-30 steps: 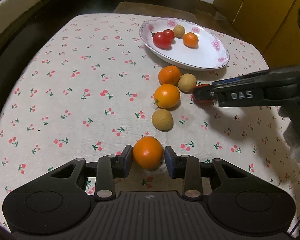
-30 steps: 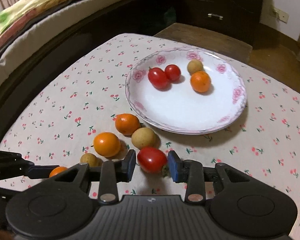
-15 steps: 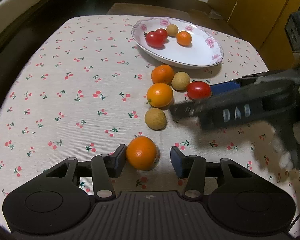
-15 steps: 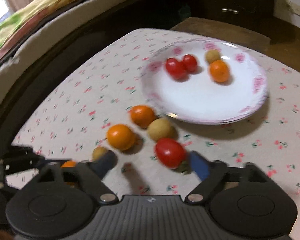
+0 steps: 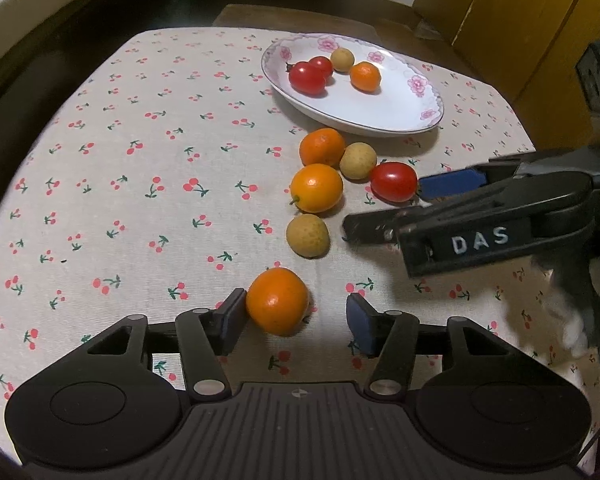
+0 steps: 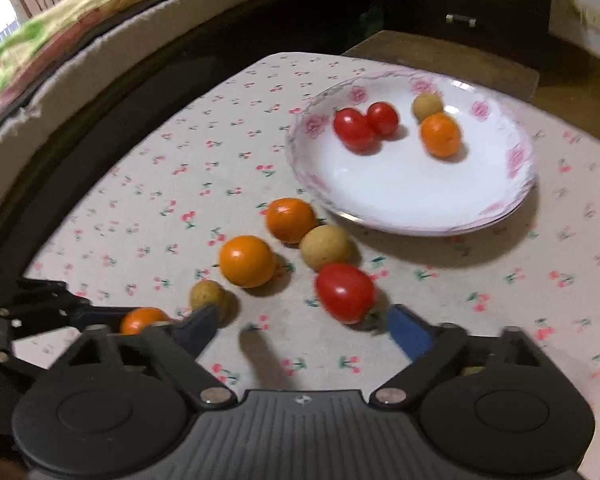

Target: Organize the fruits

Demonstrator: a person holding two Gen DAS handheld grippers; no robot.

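On the cherry-print tablecloth (image 5: 140, 160) fruits are lined toward the plate (image 5: 400, 120) at its far edge. Left gripper (image 5: 296, 314) is opening beside an orange (image 5: 277, 300); right gripper (image 6: 300, 328) is closing near a tomato (image 6: 345, 291), ungripped.

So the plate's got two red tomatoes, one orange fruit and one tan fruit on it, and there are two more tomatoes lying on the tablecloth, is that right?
Not quite. The plate does hold two tomatoes, one orange fruit and one tan fruit, but only one tomato lies on the tablecloth, beside three orange and two tan fruits. The right wrist view shows it.
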